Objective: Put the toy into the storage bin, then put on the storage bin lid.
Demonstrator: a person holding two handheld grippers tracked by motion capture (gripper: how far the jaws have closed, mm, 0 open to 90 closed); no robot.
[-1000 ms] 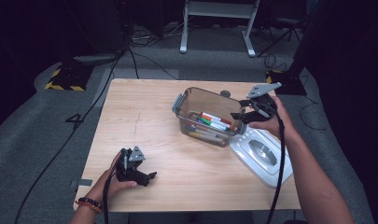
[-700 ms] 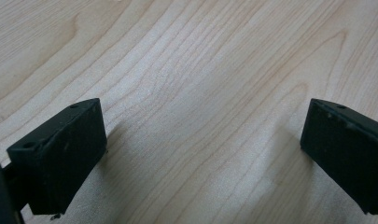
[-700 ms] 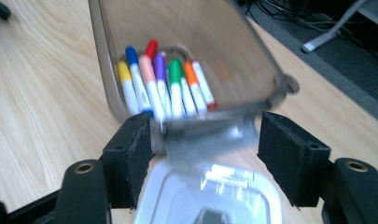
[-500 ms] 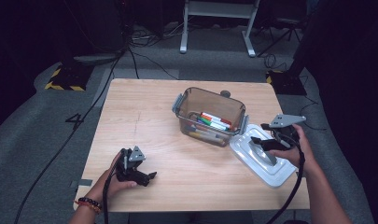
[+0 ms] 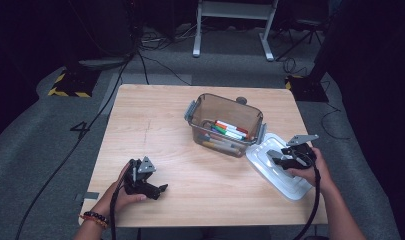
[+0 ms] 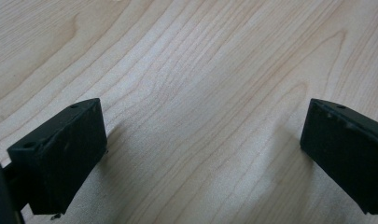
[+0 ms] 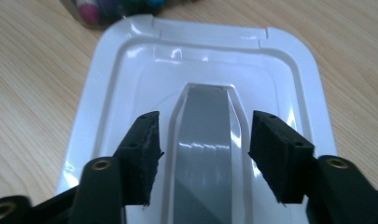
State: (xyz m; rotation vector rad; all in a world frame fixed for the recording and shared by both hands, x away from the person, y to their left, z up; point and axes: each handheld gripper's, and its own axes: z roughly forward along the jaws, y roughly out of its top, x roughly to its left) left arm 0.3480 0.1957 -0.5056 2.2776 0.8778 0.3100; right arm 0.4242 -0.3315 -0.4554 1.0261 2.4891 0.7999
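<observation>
Bench [image 5: 155, 125] first: pale wood, with a clear bin [image 5: 225, 124] of markers [image 5: 230, 131] at centre-right and the white lid [image 5: 277, 170] lying flat just beside it, toward my right-hand edge. My right claw [image 5: 276, 158] sits low over the lid; its jaws have just been closing and now straddle the raised grey handle [image 7: 203, 140] — pads on either side, not yet pressing, so released for now. The lid looks like thin, glossy moulded plastic: light, a little flexible, likely slippery, so I judge the ridge of that handle the place to pinch, squarely. Left claw [image 5: 159, 190] rests at the near left of the bench, jaws wide, nothing between them. The right gripper view gives the gap at the handle; the high view instead gives the lid's place against the bin.
</observation>
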